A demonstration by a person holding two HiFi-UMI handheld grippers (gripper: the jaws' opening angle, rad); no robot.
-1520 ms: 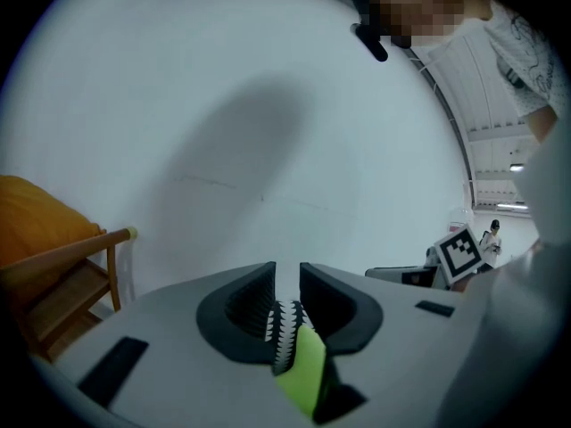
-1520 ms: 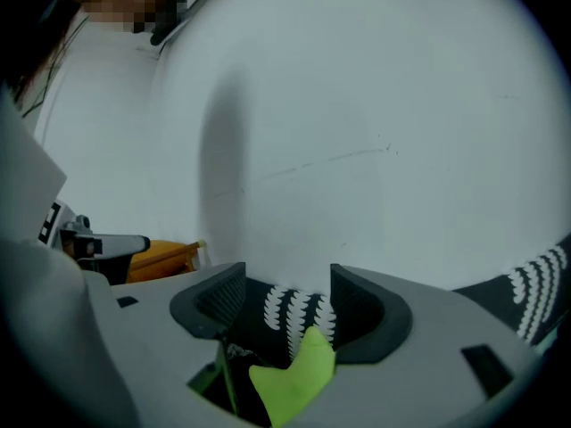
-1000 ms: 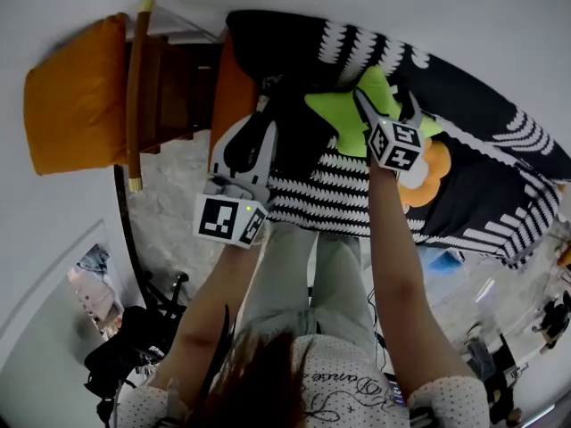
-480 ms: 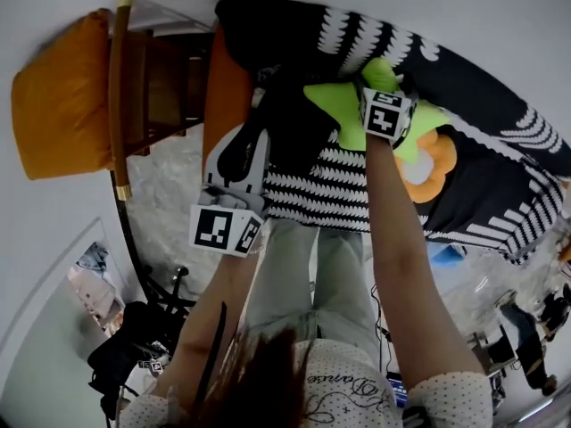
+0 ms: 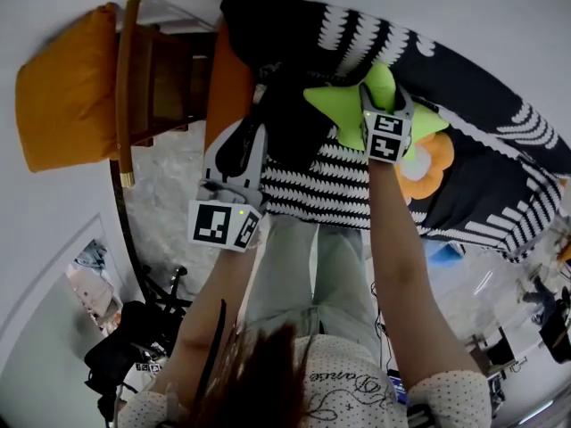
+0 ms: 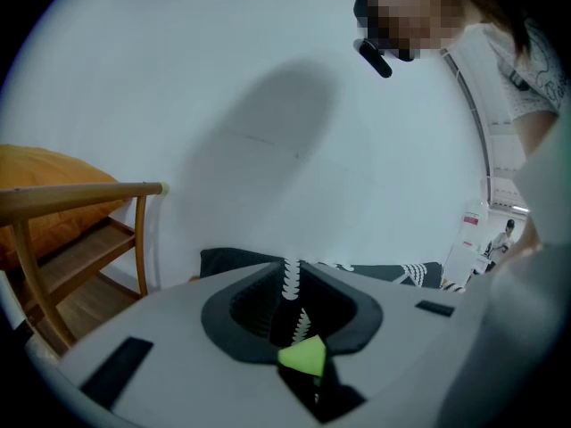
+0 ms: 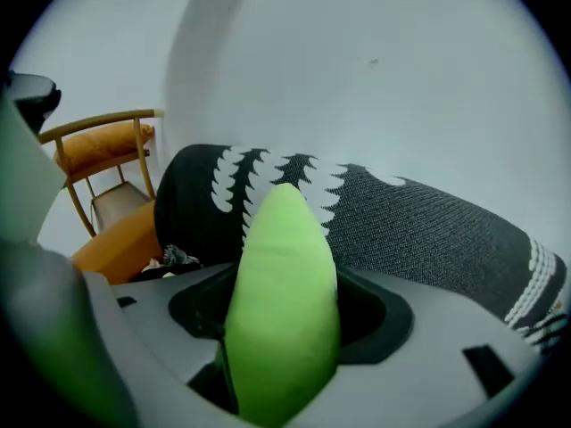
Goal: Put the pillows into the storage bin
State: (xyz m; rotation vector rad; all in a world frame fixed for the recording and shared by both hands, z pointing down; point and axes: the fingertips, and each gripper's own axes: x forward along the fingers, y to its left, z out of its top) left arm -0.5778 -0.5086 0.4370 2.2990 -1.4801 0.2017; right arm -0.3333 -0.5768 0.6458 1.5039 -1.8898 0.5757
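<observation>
Since a second ago the right gripper (image 5: 382, 96) has been lowered onto the green star pillow (image 5: 339, 105). Its tongs, just closing, are now pinched on one green point. The cursive print on the shirt (image 5: 348, 386) cannot be read. The left gripper (image 6: 291, 275) is kept clamped on the patterned rim of the black-and-white storage bin (image 5: 330, 194). The star is seen lying on the bin's striped fabric, touching an orange flower pillow (image 5: 426, 175). Farther off, a wooden chair (image 5: 134, 78) with an orange cushion (image 5: 67, 92) is seen.

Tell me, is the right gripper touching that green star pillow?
Touching. In the right gripper view, the jaws of the right gripper, which have just been closing, press both sides of the green star pillow between them.
</observation>
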